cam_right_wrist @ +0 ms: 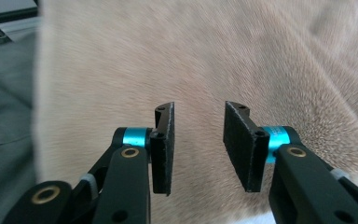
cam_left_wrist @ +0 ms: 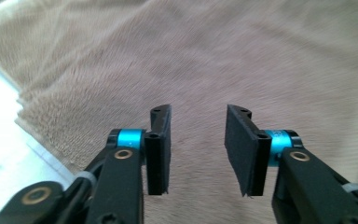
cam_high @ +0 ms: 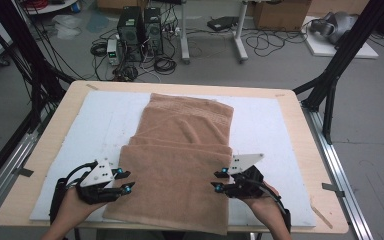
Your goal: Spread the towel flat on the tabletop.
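Towel's [cam_high: 180,165] near hem hangs over the table edge, so it's cut off low in the high view; both gripper views are blurred, pile only; towel lies folded mid-mat, far end toward the far edge; L gripper [cam_high: 124,181] at its near-left edge, R gripper [cam_high: 219,180] at near-right edge, both w/ jaws parted, nothing between them; white mat [cam_high: 270,125] bare left & right; PC towers [cam_high: 140,30] and cables on the floor, well apart.

Lab: computer towers [cam_high: 140,31], floor cables [cam_high: 275,37], black rig frame [cam_high: 337,65].
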The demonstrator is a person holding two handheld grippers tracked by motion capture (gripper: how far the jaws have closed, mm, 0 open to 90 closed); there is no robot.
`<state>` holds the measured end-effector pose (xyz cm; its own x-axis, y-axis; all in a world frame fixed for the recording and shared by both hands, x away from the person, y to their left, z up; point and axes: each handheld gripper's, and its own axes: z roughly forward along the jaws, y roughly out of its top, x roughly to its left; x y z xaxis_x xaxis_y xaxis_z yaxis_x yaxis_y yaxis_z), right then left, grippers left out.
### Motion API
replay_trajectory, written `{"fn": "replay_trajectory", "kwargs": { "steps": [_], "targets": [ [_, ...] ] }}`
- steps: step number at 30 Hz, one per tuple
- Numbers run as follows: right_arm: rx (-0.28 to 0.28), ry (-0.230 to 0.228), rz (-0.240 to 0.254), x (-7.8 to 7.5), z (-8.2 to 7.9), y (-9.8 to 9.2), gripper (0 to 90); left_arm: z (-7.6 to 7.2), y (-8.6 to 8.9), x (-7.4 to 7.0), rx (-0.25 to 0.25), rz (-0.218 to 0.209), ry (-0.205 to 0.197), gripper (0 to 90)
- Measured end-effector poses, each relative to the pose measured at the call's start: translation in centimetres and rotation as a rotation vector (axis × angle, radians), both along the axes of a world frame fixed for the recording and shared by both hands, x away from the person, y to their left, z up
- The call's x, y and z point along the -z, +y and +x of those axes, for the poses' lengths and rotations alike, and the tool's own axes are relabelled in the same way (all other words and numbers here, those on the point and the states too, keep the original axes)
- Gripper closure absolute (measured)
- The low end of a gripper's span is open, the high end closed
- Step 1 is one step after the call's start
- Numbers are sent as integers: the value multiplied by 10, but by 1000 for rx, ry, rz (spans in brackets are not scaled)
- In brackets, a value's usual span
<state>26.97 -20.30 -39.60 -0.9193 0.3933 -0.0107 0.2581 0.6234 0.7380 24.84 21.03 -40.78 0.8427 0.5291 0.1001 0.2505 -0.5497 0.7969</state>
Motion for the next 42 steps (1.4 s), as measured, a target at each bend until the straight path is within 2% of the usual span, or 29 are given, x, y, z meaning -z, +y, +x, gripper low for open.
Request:
{"fn": "replay_trajectory", "kwargs": {
  "steps": [1, 3, 5, 9, 11, 16, 18, 22, 25, 28, 32, 35, 37, 40, 42],
  "targets": [
    [5, 12, 2, 6, 5, 1, 630, 5, -1, 5, -20, 19, -7, 581],
    [14, 33, 10, 16, 13, 4, 630, 17, -2, 14, -44, 23, 25, 563],
    [16, 52, -19, 25, 19, 8, 628, 25, -4, 19, -52, 45, 37, 562],
    [19, 70, -60, 38, 26, 12, 626, 34, -8, 29, -56, 90, 100, 564],
    [27, 68, -54, 43, 27, 14, 643, 35, -7, 32, -50, 60, 124, 610],
    [28, 79, -37, 44, 26, 12, 786, 28, -9, 34, -36, 54, 94, 804],
    [15, 94, -34, 44, 27, 13, 840, 26, -10, 34, -36, 64, 82, 836],
    [-4, 109, -37, 41, 27, 12, 856, 22, -11, 32, -35, 70, 79, 857],
    [-13, 97, -14, 35, 21, 8, 856, 12, -10, 28, -14, 45, 82, 859],
    [-25, 83, 13, 26, 7, 3, 856, -8, -8, 18, -1, 20, 44, 859],
    [-50, 64, 40, 13, -18, -2, 854, -38, -4, 0, 15, 15, -10, 860],
    [-68, 39, 45, 0, -39, -4, 852, -62, -4, -11, 55, 18, -17, 859],
    [-77, 25, 71, -9, -52, -6, 844, -77, -2, -18, 79, 15, -16, 848],
    [-99, 6, 104, -21, -67, -8, 796, -87, 3, -28, 85, -21, -12, 734],
    [-91, 1, 107, -27, -68, -8, 746, -84, 5, -32, 72, -27, -28, 686]
  ]
}}
